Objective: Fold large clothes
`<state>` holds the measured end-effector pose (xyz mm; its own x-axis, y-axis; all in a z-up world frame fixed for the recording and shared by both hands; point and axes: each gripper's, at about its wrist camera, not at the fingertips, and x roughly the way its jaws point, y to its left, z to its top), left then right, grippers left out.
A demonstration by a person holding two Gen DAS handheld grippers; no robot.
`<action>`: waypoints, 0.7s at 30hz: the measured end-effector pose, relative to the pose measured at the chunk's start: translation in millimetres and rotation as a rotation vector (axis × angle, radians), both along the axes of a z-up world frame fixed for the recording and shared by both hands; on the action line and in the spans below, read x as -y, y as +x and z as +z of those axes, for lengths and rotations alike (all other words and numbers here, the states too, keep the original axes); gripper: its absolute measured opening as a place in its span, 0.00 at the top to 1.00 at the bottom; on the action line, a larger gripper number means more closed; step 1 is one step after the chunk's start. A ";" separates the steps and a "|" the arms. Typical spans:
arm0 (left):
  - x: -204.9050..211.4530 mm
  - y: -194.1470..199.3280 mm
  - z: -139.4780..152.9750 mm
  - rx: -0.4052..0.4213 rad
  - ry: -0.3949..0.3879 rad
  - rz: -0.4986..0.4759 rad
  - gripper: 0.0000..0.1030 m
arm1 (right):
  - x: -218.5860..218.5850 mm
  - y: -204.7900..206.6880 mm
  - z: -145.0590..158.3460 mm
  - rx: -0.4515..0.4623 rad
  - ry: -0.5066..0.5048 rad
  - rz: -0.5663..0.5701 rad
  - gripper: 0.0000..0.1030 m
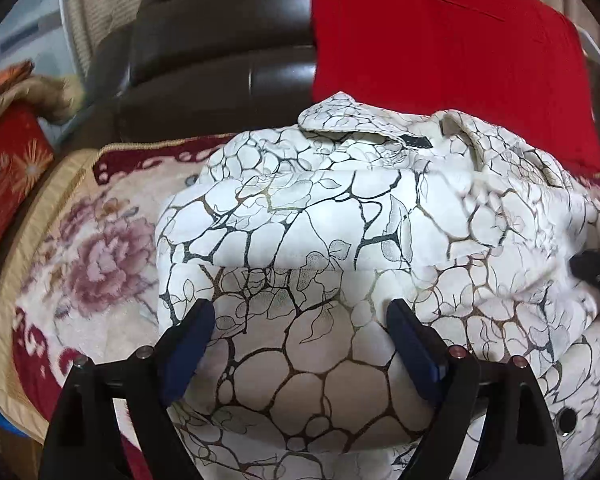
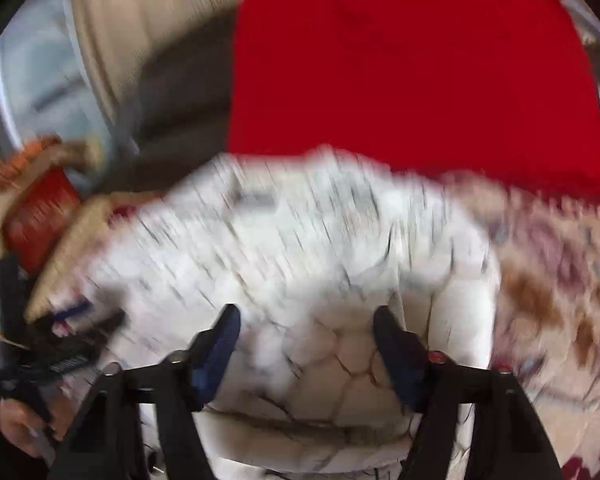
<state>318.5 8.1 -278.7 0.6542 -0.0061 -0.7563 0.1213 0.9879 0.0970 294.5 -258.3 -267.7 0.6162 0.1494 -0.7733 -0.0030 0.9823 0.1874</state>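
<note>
Here the white crackle-print garment (image 1: 340,240) lies folded in a mound on the floral blanket (image 1: 91,264), so both the left gripper (image 1: 300,316) and, as far as the blur allows, the right gripper (image 2: 306,320) hover with jaws released, holding nothing, probably ready to tidy the fold.

The folded garment (image 1: 320,240) lies on the blanket (image 1: 99,248), before the sofa back (image 1: 219,48).

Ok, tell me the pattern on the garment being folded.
The garment is white with a black and gold crackle-like line print, clearest in the left wrist view.
</note>
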 end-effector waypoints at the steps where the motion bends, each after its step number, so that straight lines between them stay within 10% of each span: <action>1: -0.4 -2.0 2.7 0.015 -0.001 -0.002 0.15 | 3.3 3.9 -9.1 -0.047 0.002 -0.006 0.54; 13: 6.0 2.9 16.1 0.081 -0.069 -0.006 0.15 | -2.1 -13.9 41.8 0.228 0.041 -0.008 0.59; 21: 26.0 9.9 -4.4 0.016 0.026 -0.030 0.15 | -10.8 27.9 -8.9 -0.072 0.090 0.013 0.63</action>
